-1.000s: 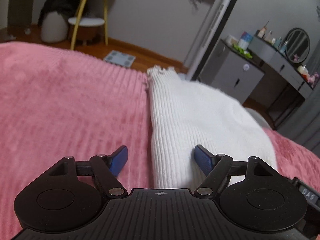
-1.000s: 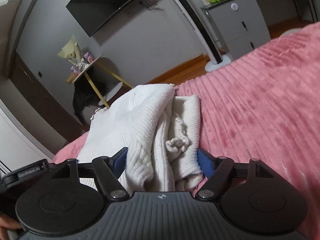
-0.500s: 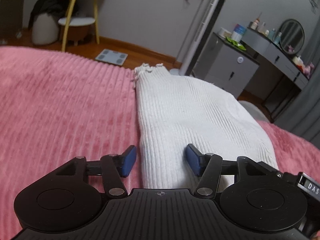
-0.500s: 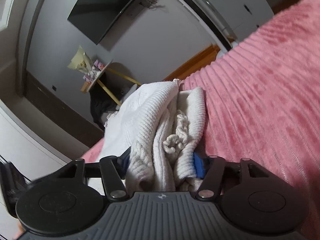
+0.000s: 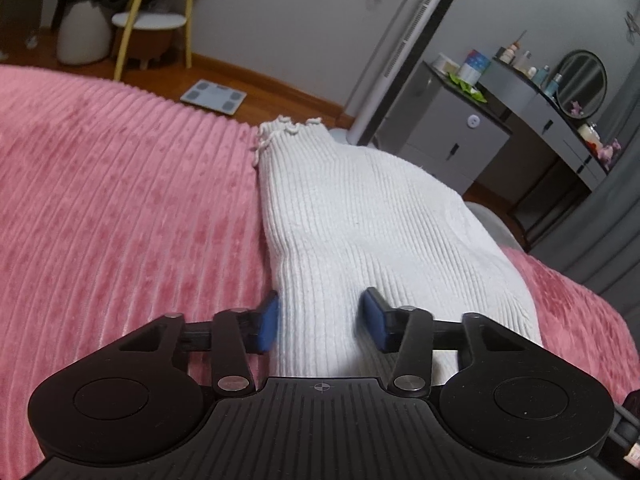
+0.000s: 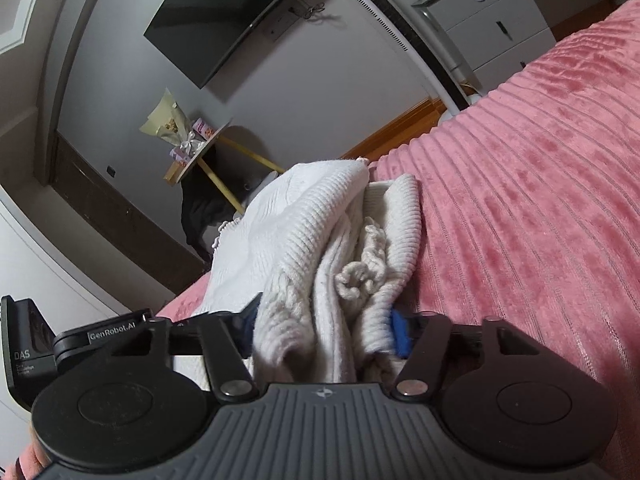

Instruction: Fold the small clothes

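Nearest to me, the left gripper (image 5: 320,322) has been closing its two blue-padded fingers (image 5: 267,326) onto one white ribbed knit sweater (image 5: 360,216); the left pad sits against the garment's left folded edge and the right pad rests on the knit, with a ridge of cloth between them, though I cannot tell whether they already pinch it firmly. In my other view the right gripper (image 6: 324,330) has also been narrowing, and its two blue pads (image 6: 399,334) now press from both sides on the bunched end of that same white ribbed knit sweater (image 6: 312,216), so I read it as clamped on the cloth. The sweater lies folded lengthwise on one pink ribbed plush bedspread (image 5: 120,184), running away from both grippers toward the bed's far edge, its frilled hem at the far end. Beyond the sweater, on the wooden floor, I count one grey bathroom scale (image 5: 213,97). Right of the sweater stands one tall white tower fan (image 5: 404,52) and one grey drawer cabinet (image 5: 448,136), then one round mirror (image 5: 582,82) on a vanity. Far left of the sweater is one round white stool (image 5: 148,24); one dark wall television (image 6: 228,24) hangs above.
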### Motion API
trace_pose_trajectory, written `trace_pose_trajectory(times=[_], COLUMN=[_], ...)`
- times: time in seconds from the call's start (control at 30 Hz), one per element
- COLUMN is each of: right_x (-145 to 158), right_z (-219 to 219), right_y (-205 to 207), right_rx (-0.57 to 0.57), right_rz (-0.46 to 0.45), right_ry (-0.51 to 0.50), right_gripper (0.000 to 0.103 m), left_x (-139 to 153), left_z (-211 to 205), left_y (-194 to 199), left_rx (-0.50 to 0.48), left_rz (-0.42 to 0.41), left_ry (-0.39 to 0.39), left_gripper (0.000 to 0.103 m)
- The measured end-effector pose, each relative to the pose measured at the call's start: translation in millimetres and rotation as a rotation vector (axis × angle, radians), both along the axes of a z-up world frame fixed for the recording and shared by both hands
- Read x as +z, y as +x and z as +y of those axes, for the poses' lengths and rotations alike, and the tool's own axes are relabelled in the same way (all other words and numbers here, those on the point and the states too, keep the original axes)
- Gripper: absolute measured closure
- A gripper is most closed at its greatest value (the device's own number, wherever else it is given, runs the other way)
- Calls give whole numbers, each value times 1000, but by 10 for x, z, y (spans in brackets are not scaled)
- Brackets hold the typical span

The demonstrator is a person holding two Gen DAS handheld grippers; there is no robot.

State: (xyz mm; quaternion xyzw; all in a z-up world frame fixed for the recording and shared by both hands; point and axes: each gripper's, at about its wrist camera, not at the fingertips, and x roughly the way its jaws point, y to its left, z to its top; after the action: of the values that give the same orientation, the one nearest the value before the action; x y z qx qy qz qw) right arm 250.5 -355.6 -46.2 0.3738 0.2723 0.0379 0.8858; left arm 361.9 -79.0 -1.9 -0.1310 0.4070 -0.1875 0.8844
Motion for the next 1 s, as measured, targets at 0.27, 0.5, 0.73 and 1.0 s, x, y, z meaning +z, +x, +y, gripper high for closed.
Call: trace_pose_trajectory(times=[0.27,0.5,0.73,1.0], right_x=[102,352,367,678], right_z=[45,323,771,641], right_y=[-12,-50,-57,-216], right_rx=[9,97,261,158], right_rz=[-16,-80,-41,4], right_ry=[-25,-75,-149,-226], right_gripper=[61,63,59,41], left_x=[247,596,380,339], left_z=[-5,202,568,881], left_y=[-124,-383,-679,-1335], left_rx=[-5,-6,64,184], left_rz=[-62,-155,-96,-180], left_ry=[47,144,277,327], left_gripper=[68,68,63,48])
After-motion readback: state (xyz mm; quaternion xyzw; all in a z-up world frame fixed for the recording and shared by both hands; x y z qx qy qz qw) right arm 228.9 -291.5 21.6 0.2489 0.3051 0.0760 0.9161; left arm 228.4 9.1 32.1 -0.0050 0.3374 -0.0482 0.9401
